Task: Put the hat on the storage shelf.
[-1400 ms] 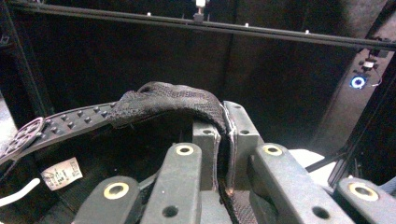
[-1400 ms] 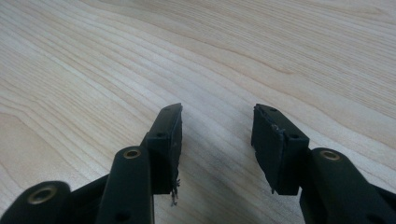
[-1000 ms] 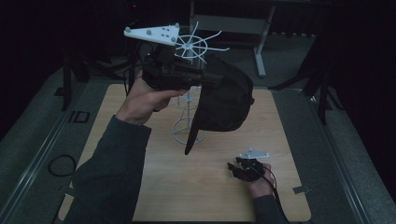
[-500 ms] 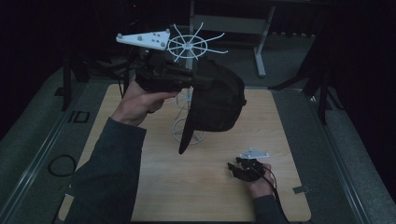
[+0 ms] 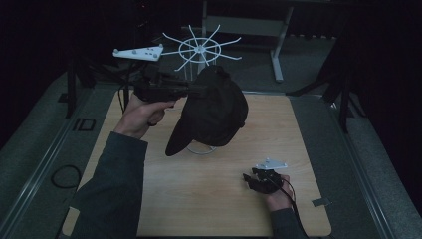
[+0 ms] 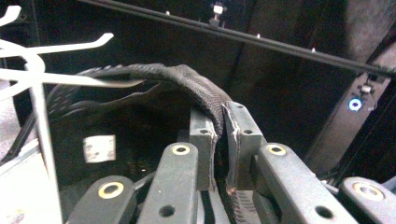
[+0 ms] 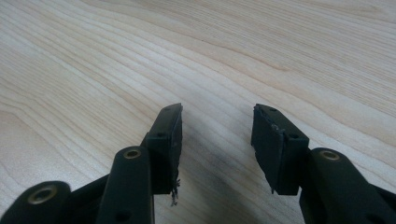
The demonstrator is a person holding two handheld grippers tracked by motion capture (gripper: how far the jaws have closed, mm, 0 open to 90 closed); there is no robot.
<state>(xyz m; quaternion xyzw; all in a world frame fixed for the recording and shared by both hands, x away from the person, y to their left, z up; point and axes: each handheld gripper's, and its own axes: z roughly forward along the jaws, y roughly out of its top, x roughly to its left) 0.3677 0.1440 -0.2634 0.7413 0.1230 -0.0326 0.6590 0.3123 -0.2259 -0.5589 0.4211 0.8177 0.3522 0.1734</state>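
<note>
Cap (image 5: pixel 214 112): black, soft and light, I judge, a fabric thing that folds and sags wherever nothing holds it up, so its stiff brim droops below my left claw (image 5: pixel 191 90) while the crown bulges just past my tips. I have it by the back band (image 6: pixel 205 100), which is the sensible hold: the webbing is thin, tough and rough enough not to slip, and my left jaws are nearly together, pressed on that strip from both sides. They have just eased a touch, yet the band is pinched between the pads (image 6: pixel 201 140). Beside my left jaws stands the white wire rack (image 5: pixel 199 50), one of its prongs (image 6: pixel 70 79) running in under the cap's edge. My left hand (image 5: pixel 142 112) holds the claw level, raised above the wooden table (image 5: pixel 308 149). My right claw (image 7: pixel 217 135) points low over the bare boards, well apart from the cap, jaws parted with nothing in them.
</note>
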